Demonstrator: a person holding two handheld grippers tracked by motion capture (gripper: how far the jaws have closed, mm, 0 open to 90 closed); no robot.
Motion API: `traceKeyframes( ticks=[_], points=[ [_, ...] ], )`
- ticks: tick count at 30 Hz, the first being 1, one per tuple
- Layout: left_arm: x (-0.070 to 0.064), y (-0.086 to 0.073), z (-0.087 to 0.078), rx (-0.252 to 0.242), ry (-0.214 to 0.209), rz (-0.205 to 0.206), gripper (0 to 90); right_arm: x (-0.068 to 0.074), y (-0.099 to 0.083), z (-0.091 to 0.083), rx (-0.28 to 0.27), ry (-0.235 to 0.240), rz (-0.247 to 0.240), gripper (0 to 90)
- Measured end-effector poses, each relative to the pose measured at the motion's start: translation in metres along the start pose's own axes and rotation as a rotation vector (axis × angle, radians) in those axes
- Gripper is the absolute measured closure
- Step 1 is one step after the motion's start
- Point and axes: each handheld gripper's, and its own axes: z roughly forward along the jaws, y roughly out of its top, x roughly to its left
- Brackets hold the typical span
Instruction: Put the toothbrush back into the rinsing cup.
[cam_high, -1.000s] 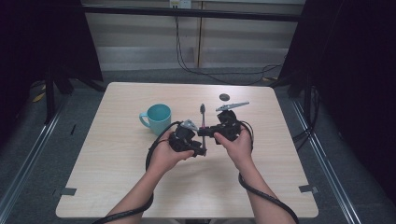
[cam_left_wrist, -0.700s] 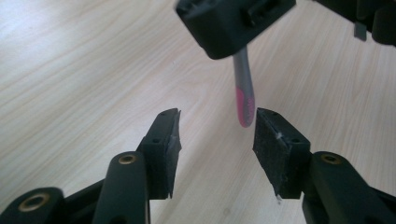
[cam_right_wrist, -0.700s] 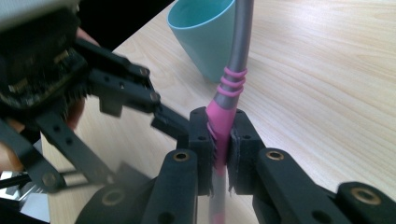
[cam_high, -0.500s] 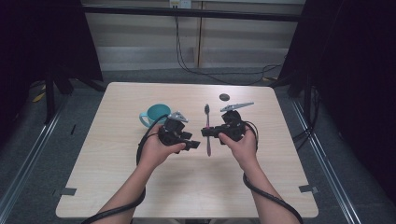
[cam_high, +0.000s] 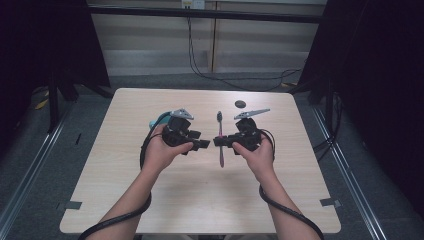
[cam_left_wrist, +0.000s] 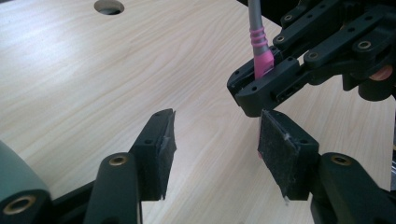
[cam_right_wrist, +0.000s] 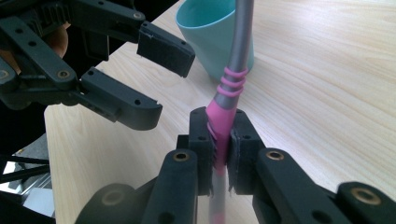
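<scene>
The right tongs are clamped on the pink grip of a toothbrush, held above the middle of the pale wood-grain surface, its grey-and-pink handle running away from the person with the dark head pointing to the far edge. From the right gripper view, the pads pinch that pink section squarely, the grey shaft rising past three pink rings. The left tongs face them from just beside, spread apart with nothing between; the left gripper view shows the gap, one pad close under the right tongs' tip. A teal cup stands on the surface behind the left hand, partly hidden by it. A round dark hole sits near the far edge. Around the surface: grey floor, metal rails at both sides, dark curtains left and right, a cable drooping along the back wall.
</scene>
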Motion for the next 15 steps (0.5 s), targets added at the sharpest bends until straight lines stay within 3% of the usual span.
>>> traceKeyframes(
  ticks=[15],
  points=[
    [0.002, 0.013, -0.007, -0.047, -0.012, -0.019, 46.9, 0.003, 0.001, 0.003, -0.001, 0.008, -0.006, 82.0]
  ],
)
